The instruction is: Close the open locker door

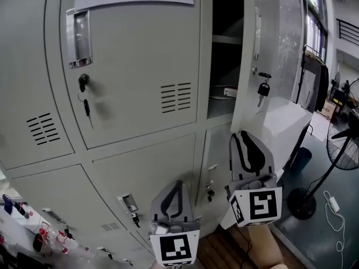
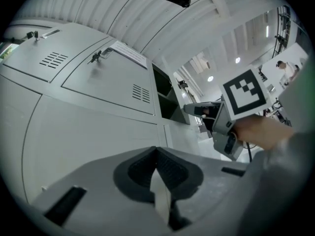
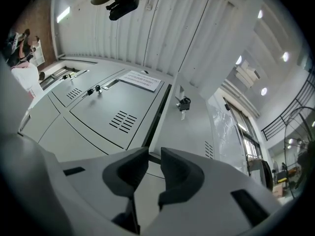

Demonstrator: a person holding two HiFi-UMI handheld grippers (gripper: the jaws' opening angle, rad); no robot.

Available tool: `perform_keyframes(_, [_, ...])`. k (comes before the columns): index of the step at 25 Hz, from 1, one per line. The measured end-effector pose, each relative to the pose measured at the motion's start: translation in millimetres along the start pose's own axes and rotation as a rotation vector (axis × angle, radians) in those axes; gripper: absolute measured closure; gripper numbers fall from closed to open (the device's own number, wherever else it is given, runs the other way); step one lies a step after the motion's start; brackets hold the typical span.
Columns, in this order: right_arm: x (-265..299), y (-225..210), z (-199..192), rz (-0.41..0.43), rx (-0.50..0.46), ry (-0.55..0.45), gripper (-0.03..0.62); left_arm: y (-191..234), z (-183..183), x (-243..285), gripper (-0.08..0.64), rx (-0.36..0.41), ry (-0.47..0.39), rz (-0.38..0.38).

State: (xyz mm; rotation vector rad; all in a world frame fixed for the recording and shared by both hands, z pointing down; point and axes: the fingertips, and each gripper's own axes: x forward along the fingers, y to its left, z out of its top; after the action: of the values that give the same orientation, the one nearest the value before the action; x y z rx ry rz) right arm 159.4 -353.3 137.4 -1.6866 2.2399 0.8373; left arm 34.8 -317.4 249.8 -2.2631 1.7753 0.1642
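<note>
Locker door (image 1: 275, 55) | open, long axis upright — just above and ahead of right gripper (image 1: 244, 137) | right jaws slightly parted, empty | left gripper (image 1: 177, 185) farther, jaws closed, empty

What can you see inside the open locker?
A shelf crosses the open locker, and a pale flat item lies below it. Above the shelf is too dark to read; the open door covers the right side.
</note>
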Motion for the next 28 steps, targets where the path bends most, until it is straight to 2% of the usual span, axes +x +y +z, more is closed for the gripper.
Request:
perform_keyframes(18, [48.0,25.1,-16.9,0.089,0.051,0.013,0.514,27.0,-6.3,7.1,0.560,0.004,0.006,0.050])
perform_keyframes(28, [61.7,30.4,-22.6,0.136,0.089,0.029,0.517,31.5,-11.1,12.1,0.560,0.001,0.015,0.051])
